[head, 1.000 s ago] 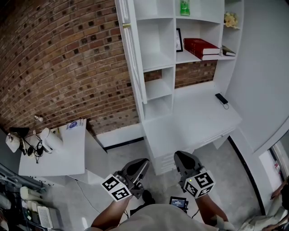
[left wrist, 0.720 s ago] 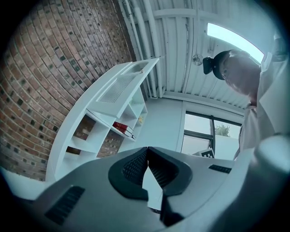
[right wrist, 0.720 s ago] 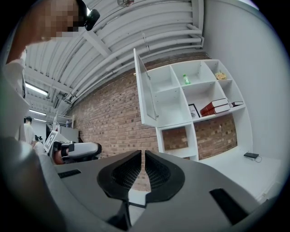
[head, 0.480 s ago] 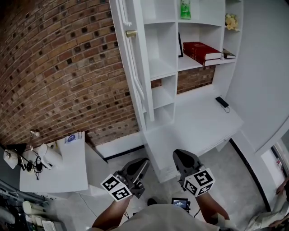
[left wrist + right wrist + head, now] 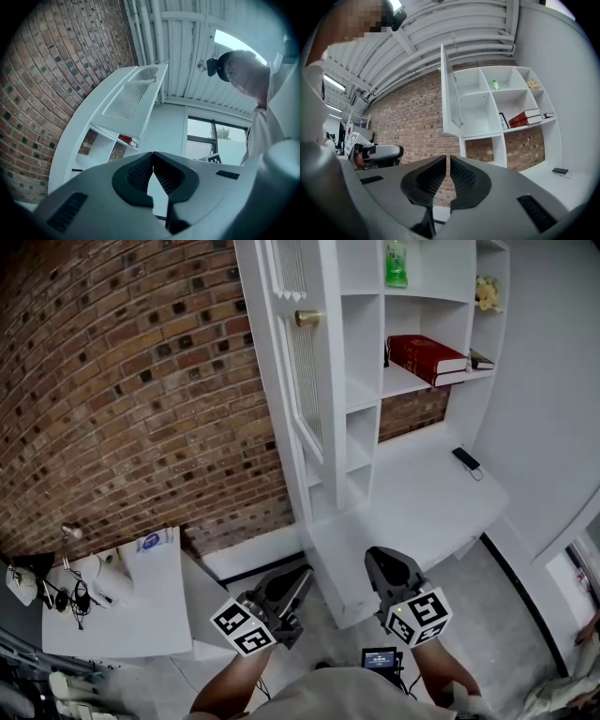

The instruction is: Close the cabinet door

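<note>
Currently, item one: the cabinet door point(image 5: 305, 381). It stands swung out from the white shelf unit point(image 5: 361, 390), ahead of and above both your tongs and well apart from them. Its brass knob point(image 5: 307, 319) sits high on the door, untouched.

Progress: nothing of the closing is done yet, as far as these views show. You have the reach, the contact and the push to the frame all left to do.

Item two: your left gripper point(image 5: 286, 589). Its jaws are pressed together at the tips with nothing between them. It is held low and points up toward the door.

Item three: your right gripper point(image 5: 382, 566). Its jaws are drawn to a thin slit and are empty. It sits beside the left one, below the white desk top point(image 5: 422, 498).

Item four: shelf contents, beyond the door and to the right of your tongs. These are a red book point(image 5: 427, 357) and a green bottle point(image 5: 397, 263).

Item five: a brick wall point(image 5: 141, 399), to the left of the door.

Item six: a small white table point(image 5: 122, 592), left of your left gripper.
</note>
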### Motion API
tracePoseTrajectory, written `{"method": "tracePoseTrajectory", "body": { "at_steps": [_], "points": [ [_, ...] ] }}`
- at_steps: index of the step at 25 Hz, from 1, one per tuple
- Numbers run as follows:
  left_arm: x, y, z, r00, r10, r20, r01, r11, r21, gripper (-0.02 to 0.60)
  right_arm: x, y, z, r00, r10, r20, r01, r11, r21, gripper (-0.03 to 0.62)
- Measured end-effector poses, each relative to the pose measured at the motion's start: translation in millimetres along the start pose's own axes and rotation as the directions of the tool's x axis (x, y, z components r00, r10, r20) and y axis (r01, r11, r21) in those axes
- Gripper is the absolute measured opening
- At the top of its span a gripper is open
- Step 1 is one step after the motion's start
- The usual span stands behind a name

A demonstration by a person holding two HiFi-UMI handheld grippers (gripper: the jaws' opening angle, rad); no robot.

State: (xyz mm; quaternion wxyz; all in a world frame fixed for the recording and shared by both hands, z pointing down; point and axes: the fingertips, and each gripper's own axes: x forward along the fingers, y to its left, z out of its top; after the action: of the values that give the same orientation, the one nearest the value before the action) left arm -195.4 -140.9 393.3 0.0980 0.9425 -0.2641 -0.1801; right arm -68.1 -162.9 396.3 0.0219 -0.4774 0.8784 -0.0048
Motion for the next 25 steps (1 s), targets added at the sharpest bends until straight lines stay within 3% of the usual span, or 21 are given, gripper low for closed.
{"method": "tracePoseTrajectory", "body": {
  "at_steps": [6,15,25],
  "points": [
    [8,10,12,1.0,-0.019,0.009,0.019,0.999,0.026,0.009,17,-4,12,1.0,-0.002,0.017,0.003,1.0,-0.031,0.031],
    [23,20,19,0.999,0.006,0.044,-0.009,0.998,0.061,0.009,30,-11,22,0.998,0.052,0.026,-0.05,0.997,-0.064,0.031],
    [50,20,50,0.997,-0.006,0.076,-0.006,0.989,0.15,0.009,41,-20,58,0.991,0.104,0.078,-0.093,0.987,-0.131,0.031]
  ]
}}
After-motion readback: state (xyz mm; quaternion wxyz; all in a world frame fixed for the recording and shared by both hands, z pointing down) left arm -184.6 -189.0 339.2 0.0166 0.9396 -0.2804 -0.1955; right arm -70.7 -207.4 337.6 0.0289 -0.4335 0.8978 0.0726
